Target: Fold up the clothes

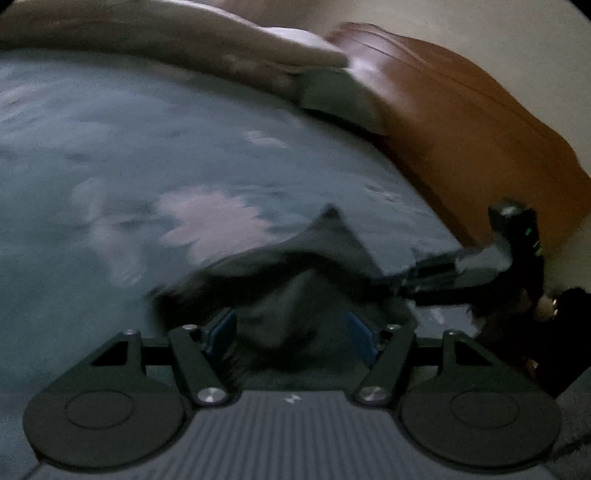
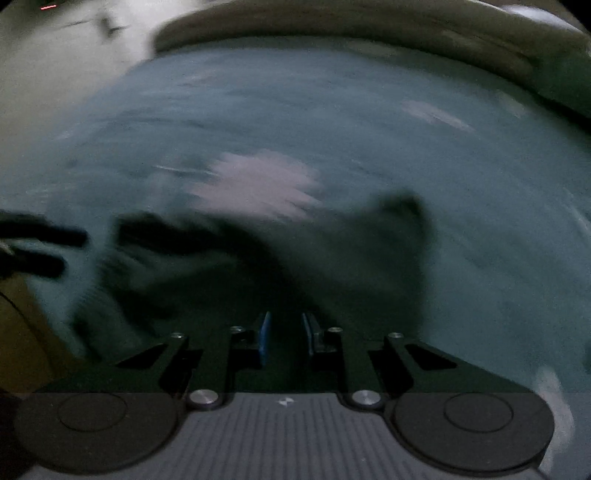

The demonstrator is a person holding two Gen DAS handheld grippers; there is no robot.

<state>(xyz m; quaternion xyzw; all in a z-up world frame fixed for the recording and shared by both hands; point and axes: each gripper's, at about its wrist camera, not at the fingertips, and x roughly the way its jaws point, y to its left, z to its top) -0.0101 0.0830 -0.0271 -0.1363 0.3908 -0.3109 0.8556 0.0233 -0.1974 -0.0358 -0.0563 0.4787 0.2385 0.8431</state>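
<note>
A dark garment (image 1: 295, 266) lies bunched on the teal floral bedsheet (image 1: 147, 147), one corner pulled up into a peak. My left gripper (image 1: 291, 332) is open; its blue pads stand wide apart with a mound of the cloth between them. At the garment's right edge, the left wrist view shows my right gripper (image 1: 428, 273). In the right wrist view the right gripper (image 2: 286, 332) has its pads close together, shut on a fold of the dark garment (image 2: 332, 251). The left gripper's dark fingers (image 2: 40, 240) show at the far left. Everything is dim and blurred.
A brown headboard (image 1: 461, 129) runs along the bed's right side. A beige blanket or pillow (image 1: 147, 37) lies across the far end, also seen as a beige roll (image 2: 369, 22). The teal bedsheet (image 2: 332, 110) stretches beyond the garment.
</note>
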